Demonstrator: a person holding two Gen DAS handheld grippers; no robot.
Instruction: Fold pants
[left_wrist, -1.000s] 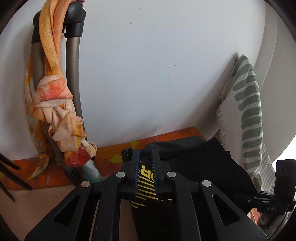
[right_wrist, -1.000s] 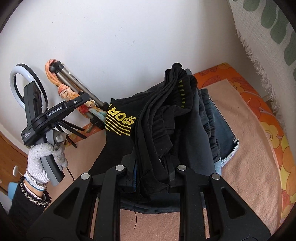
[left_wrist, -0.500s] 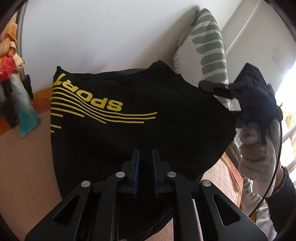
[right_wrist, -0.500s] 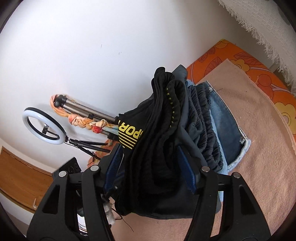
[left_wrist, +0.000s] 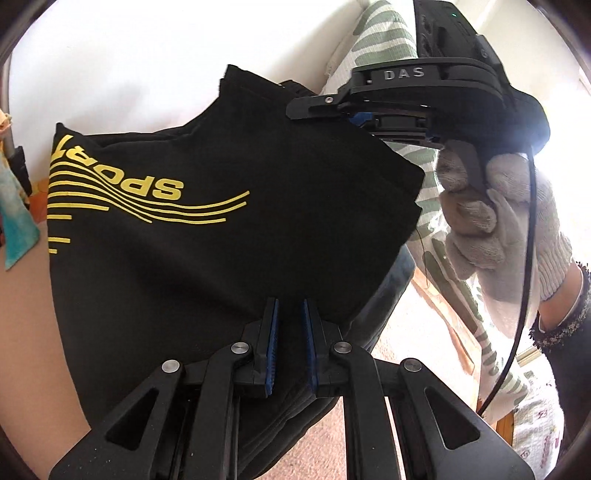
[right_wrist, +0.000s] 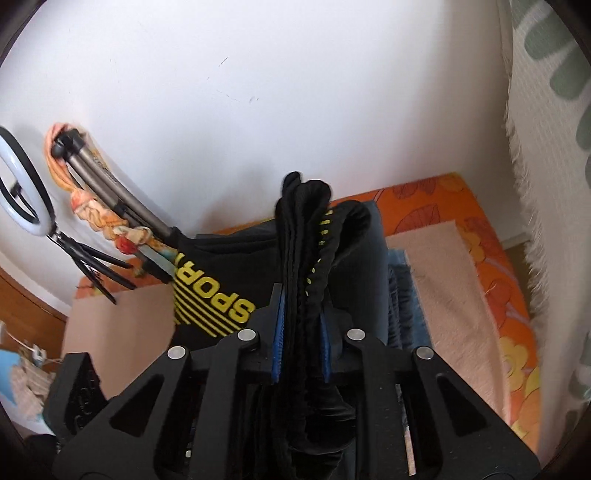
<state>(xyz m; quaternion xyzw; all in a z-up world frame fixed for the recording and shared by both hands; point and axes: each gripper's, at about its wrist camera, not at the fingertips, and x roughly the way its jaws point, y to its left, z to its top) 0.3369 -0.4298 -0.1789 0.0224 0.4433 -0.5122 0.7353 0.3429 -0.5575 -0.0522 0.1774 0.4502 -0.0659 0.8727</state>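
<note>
Black pants (left_wrist: 229, 229) with a yellow SPORT print hang stretched between my two grippers above the bed. My left gripper (left_wrist: 290, 314) is shut on the lower edge of the flat printed panel. In the left wrist view my right gripper (left_wrist: 299, 107) grips the far upper corner, held by a gloved hand (left_wrist: 491, 221). In its own view the right gripper (right_wrist: 301, 317) has its jaws closing on a thick bunched fold of the pants (right_wrist: 306, 229), with the blue pads pressing on both sides. The printed panel (right_wrist: 210, 295) hangs to the left.
A peach blanket (right_wrist: 443, 295) lies over an orange floral sheet (right_wrist: 424, 199), with blue denim (right_wrist: 404, 280) under the pants. A tripod wrapped in a scarf (right_wrist: 110, 206) and a ring light (right_wrist: 14, 192) lean on the white wall. A green-patterned cloth (right_wrist: 546, 110) hangs at the right.
The left gripper swung from the tripod toward the pants, now spread flat in front of it. The right jaws opened wide, then closed again on the bunched fold. The right hand came nearer.
</note>
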